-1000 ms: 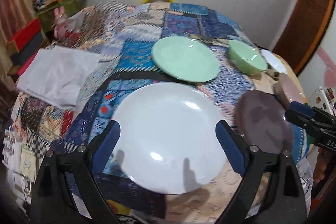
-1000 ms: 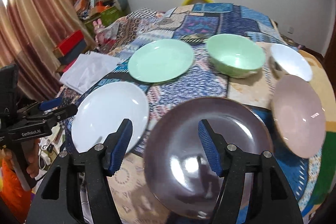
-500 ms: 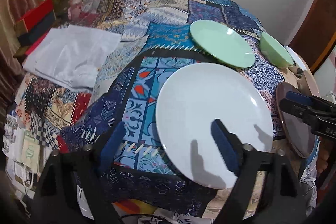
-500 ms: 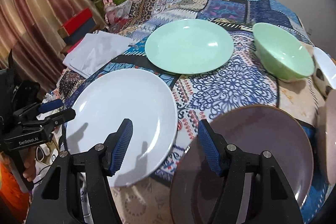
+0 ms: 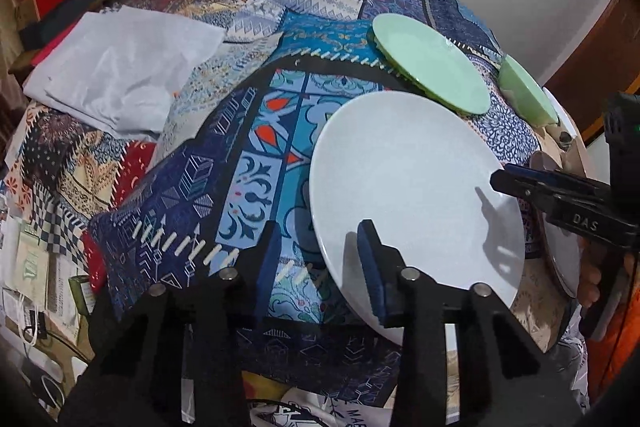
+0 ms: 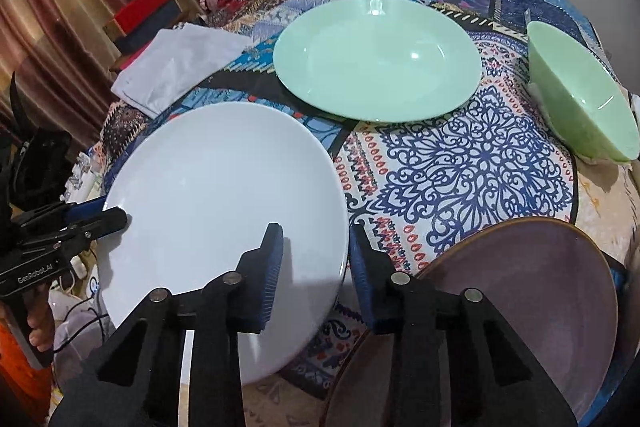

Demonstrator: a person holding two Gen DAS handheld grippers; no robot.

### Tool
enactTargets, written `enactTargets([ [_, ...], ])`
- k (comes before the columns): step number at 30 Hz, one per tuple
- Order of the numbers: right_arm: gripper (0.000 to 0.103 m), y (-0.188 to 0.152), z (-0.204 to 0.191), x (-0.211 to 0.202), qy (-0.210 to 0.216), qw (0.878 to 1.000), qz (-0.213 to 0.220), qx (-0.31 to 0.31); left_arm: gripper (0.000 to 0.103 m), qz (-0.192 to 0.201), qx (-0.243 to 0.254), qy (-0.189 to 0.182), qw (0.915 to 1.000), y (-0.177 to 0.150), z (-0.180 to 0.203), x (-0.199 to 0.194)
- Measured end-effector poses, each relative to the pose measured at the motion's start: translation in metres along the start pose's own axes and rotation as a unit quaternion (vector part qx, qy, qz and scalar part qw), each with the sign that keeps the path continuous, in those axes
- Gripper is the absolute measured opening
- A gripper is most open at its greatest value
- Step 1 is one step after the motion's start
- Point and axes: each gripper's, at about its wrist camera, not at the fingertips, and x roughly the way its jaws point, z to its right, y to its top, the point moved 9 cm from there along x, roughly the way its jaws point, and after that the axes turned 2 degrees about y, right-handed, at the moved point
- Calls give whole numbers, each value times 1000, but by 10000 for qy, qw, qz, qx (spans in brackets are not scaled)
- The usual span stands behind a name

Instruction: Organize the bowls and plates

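A large white plate [image 5: 416, 187] lies on the patterned cloth; it also shows in the right wrist view [image 6: 224, 211]. My left gripper [image 5: 316, 259] straddles its near left rim with narrowed jaws, not touching it. My right gripper [image 6: 316, 259] straddles its right rim the same way. A green plate [image 6: 376, 59] and green bowl [image 6: 580, 95] lie farther back. A dark purple plate [image 6: 516, 311] lies at the right, by my right gripper.
A folded white cloth [image 5: 120, 67] lies at the left of the table. The table's near edge drops off just below the white plate. Boxes and clutter [image 6: 148, 7] stand at the far left.
Both grippers have moved in to the white plate's opposite rims and their jaws have narrowed. The plates have not moved.
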Motion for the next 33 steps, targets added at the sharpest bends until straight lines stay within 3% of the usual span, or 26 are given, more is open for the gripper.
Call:
enactTargets([
  [5,30,-2,-1,3,-18,9999,-88,-58,31,-59,27,-121,9999,-4,4,2],
  [14,31,2,0,11,161,9996,-224,68,31,-182,71,-382,9991,-8,17,9],
  [33,26,5,2,-21,4,9991,382,188,31,162,70,-215,9996,3,23,-11],
])
